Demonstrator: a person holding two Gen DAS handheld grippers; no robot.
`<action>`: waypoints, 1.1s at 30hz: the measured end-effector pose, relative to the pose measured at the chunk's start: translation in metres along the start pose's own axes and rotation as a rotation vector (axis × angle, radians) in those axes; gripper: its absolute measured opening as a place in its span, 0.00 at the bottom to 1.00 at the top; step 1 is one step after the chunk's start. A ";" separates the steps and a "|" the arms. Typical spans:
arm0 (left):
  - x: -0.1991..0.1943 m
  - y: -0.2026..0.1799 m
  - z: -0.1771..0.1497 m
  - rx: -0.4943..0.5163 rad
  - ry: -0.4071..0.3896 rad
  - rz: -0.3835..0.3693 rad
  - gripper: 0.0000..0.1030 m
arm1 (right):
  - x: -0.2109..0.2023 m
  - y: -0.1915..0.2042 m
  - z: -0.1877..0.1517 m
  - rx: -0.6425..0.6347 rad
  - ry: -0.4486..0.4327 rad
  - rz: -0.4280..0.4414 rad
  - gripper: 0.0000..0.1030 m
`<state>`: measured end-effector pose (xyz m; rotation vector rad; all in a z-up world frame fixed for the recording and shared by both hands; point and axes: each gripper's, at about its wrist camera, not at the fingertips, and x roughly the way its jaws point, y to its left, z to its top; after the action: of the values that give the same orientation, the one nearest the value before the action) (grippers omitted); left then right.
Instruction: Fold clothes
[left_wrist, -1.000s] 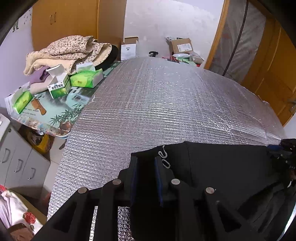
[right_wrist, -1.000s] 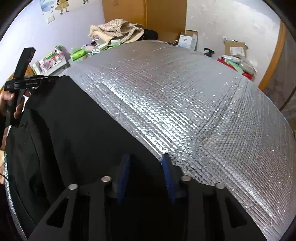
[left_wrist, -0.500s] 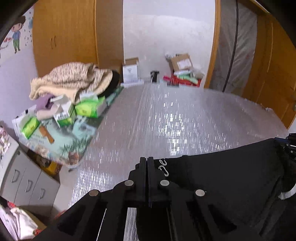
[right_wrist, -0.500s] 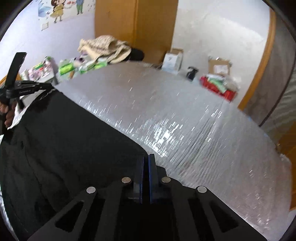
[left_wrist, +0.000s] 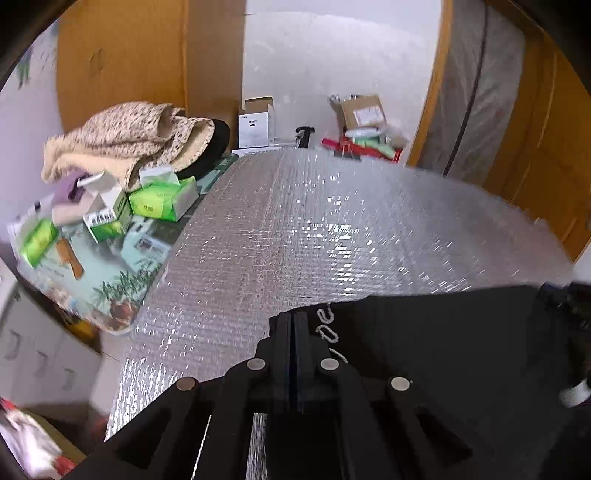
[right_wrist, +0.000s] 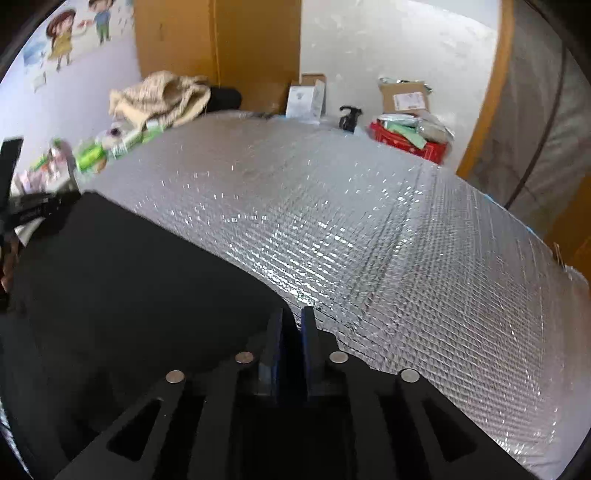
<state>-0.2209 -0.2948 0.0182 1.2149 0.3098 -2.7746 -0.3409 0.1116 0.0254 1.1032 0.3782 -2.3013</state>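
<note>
A black garment (left_wrist: 443, 350) with white lettering near its edge is stretched between the two grippers above a silver quilted mat (left_wrist: 314, 229). My left gripper (left_wrist: 294, 317) is shut on one corner of the garment. My right gripper (right_wrist: 293, 314) is shut on the opposite corner of the same garment (right_wrist: 129, 288), with its pads a little apart around the cloth. The left gripper also shows at the left edge of the right wrist view (right_wrist: 33, 210). The right gripper shows dimly at the right edge of the left wrist view (left_wrist: 569, 295).
A heap of beige blankets (left_wrist: 129, 144) and green tissue boxes (left_wrist: 162, 201) sit on a side table to the left. Cardboard boxes (left_wrist: 364, 110), a white box (left_wrist: 255, 123) and a red crate (right_wrist: 410, 142) stand by the far wall. Wooden wardrobe and door frame behind.
Both grippers have closed on the garment's corners, having been open around the cloth a second ago, and have lifted and pulled it taut, tilting the views upward.
</note>
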 end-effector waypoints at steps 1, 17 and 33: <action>-0.012 0.003 -0.003 -0.014 -0.020 -0.007 0.02 | -0.005 0.001 0.000 0.002 -0.009 0.006 0.22; -0.098 0.013 -0.161 -0.126 0.030 0.012 0.03 | -0.050 0.102 -0.025 -0.181 -0.015 0.267 0.23; -0.151 0.051 -0.200 -0.495 -0.107 0.080 0.07 | -0.028 0.159 0.031 -0.299 -0.036 0.328 0.23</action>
<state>0.0333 -0.2983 -0.0108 0.9285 0.8524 -2.4641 -0.2528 -0.0213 0.0644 0.8990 0.4713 -1.9025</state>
